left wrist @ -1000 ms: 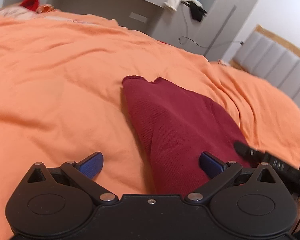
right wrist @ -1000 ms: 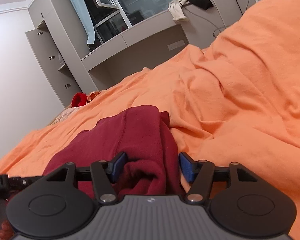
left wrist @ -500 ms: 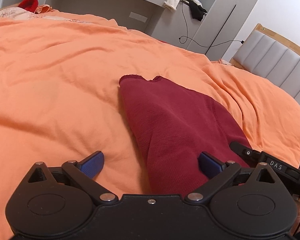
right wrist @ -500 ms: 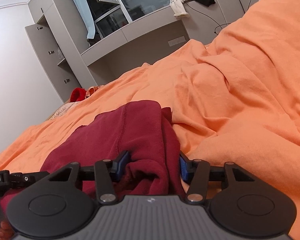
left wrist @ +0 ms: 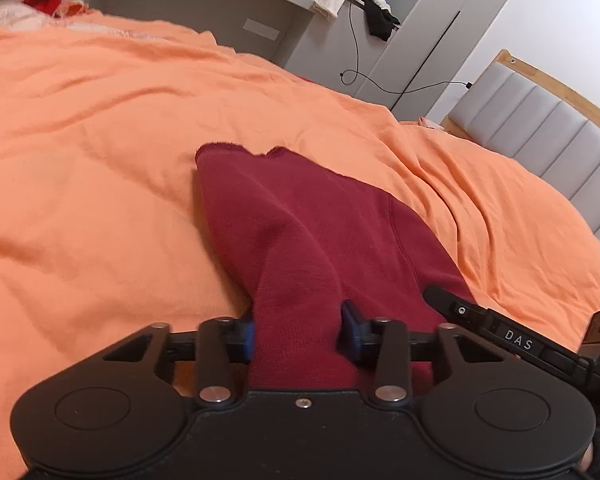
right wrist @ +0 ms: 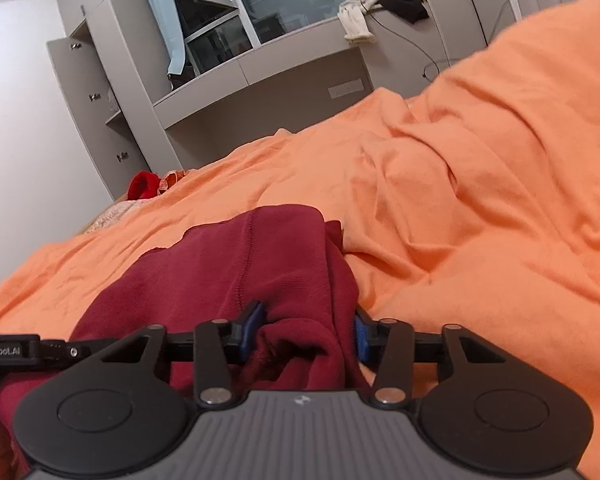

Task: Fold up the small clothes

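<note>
Both grippers sit at the near edge of a dark red knitted garment lying on the orange bedsheet. Left gripper has just been closing, and its blue pads now pinch a raised ridge of the red knit between them. Right gripper has also just been closing; its pads press on a bunched fold at the garment's near right corner.

The garment stretches away from the grippers toward the middle of the bed, its far hem lying flat and slightly notched. Its near edge is gathered up in both grips. A padded grey headboard stands at the far right.

The step in hand looks like securing the near edge at two points, ready for a fold. The next move probably calls for lifting both corners together and carrying them toward the far hem, keeping the cloth level so the edge lands straight rather than skewed or bunched.
</note>
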The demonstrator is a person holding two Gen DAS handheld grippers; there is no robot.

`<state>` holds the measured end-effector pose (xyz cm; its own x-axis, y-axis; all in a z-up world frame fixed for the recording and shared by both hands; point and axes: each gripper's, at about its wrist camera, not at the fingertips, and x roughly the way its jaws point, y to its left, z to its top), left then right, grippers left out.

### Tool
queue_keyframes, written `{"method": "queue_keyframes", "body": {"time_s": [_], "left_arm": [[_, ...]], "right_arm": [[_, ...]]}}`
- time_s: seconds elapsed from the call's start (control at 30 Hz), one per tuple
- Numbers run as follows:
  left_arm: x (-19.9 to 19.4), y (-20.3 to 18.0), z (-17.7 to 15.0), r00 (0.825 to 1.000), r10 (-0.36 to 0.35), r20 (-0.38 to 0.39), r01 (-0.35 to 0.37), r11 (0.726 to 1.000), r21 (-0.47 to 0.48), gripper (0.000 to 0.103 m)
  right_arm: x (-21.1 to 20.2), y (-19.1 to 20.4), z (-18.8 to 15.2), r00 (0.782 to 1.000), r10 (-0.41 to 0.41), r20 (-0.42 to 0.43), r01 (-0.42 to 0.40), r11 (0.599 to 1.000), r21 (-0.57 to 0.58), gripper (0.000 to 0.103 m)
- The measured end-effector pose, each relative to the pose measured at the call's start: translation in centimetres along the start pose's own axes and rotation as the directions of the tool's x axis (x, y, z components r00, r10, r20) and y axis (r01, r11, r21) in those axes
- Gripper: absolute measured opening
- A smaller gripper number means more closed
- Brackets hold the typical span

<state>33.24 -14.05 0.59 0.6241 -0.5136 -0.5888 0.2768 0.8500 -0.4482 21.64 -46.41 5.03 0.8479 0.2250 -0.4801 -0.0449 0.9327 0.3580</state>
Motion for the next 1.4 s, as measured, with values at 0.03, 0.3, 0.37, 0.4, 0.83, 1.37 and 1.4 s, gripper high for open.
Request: {"method": "queue_keyframes", "body": {"time_s": [0.03,0.3,0.37,0.4,0.83,1.37,1.4], "left_arm": [[-0.1,-0.3,0.0,1.000,0.005,0.010,-0.005,1.000,0.008,0.034],[-2.5,-2.0,1.5,0.993,-0.032,0.110,0.021,0.995,0.099,0.023],[-3.7,-2.4,1.7,0.989,-0.037,0.145,0.017,0.991,0.136,0.022],[-4.3,-2.5,1.8,0.986,-0.036,0.165,0.010,0.988,0.156,0.022],[-9.7,3.2,3.6,0.920,0.127,0.370,-0.203,0.963,0.176,0.024],[-7.8,7.8,1.7,0.929,0.310,0.203,-0.326,0.944,0.051,0.042],[-7.8,7.8,1.6,0.926,0.319,0.204,-0.334,0.942,0.044,0.045]], "right_arm": [[-0.2,0.4,0.0,1.000,-0.010,0.001,0.010,1.000,-0.018,0.042],[-2.1,2.4,1.2,0.998,0.003,0.059,-0.001,0.999,-0.032,0.029],[-2.3,3.1,1.7,0.997,0.030,0.073,-0.028,0.999,-0.026,0.023],[-2.3,3.5,1.9,0.995,0.069,0.075,-0.067,0.997,-0.028,0.023],[4.0,15.2,0.8,0.975,0.208,0.076,-0.183,0.950,-0.254,0.024],[6.0,11.1,-0.6,0.990,0.134,-0.053,-0.137,0.988,-0.067,0.051],[5.9,11.2,-0.7,0.990,0.132,-0.052,-0.135,0.989,-0.067,0.053]]}}
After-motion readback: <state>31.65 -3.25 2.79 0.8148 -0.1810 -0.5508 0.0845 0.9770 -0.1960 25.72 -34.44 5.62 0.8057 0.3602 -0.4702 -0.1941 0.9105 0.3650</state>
